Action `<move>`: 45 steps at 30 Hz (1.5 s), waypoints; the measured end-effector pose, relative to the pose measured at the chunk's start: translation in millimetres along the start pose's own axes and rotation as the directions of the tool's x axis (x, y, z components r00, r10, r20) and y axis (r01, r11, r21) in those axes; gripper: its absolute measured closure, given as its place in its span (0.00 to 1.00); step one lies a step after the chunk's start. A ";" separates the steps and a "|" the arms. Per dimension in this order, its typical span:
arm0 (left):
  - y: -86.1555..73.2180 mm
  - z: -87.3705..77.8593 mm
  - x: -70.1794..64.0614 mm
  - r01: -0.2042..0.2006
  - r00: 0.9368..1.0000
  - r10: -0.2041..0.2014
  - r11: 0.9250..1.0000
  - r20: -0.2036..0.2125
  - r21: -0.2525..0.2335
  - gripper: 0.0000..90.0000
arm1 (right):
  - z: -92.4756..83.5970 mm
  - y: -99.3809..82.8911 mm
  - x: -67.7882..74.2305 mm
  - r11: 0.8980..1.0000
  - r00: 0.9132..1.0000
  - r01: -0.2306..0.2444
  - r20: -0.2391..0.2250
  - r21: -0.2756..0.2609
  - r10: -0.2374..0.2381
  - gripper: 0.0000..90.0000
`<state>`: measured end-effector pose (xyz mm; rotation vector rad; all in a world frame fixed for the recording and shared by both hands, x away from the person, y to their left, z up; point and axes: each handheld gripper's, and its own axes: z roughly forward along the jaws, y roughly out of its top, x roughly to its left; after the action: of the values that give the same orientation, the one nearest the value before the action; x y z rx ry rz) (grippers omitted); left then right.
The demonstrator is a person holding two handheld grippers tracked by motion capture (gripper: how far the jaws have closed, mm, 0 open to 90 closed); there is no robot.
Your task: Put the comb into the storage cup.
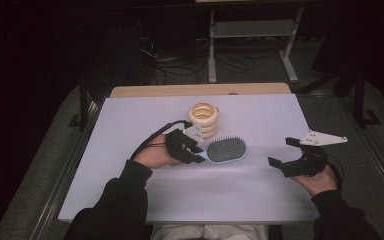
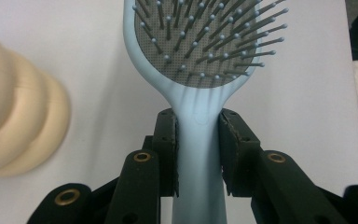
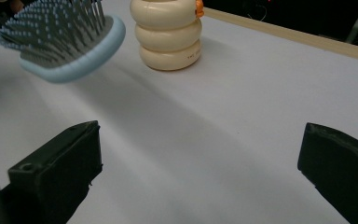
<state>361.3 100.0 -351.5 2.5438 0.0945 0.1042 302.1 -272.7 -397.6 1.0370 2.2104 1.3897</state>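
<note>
High view: the left gripper (image 1: pixel 196 150) holds the pale blue plastic paddle hairbrush (image 1: pixel 226 149) beside the cream stacked-ring toy (image 1: pixel 204 119) on the white tabletop (image 1: pixel 260 185).

Left gripper view: fingers (image 2: pixel 167 154) clamp the handle; keep it level.

Right gripper view: fingers (image 3: pixel 60 163) wide apart, empty.

Light-blue hairbrush (image 1: pixel 227 150) sits mid-frame in the high view, bristles up, grey pad, handle pointing left and clamped between the left gripper's (image 1: pixel 196 150) jaws. In the right gripper view its head hangs upper left, lifted clear of the white table (image 1: pixel 205 195).
</note>
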 end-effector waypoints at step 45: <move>-3.6 -74.1 25.8 0.054 0.977 -0.074 0.993 -0.200 -0.104 0.78 | 6.1 40.7 18.6 0.997 0.993 0.069 -0.091 -0.041 -0.072 0.00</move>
<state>379.7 146.5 -291.0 2.4232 0.2459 0.3365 309.6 -244.7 -362.9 0.8902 2.2529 1.4701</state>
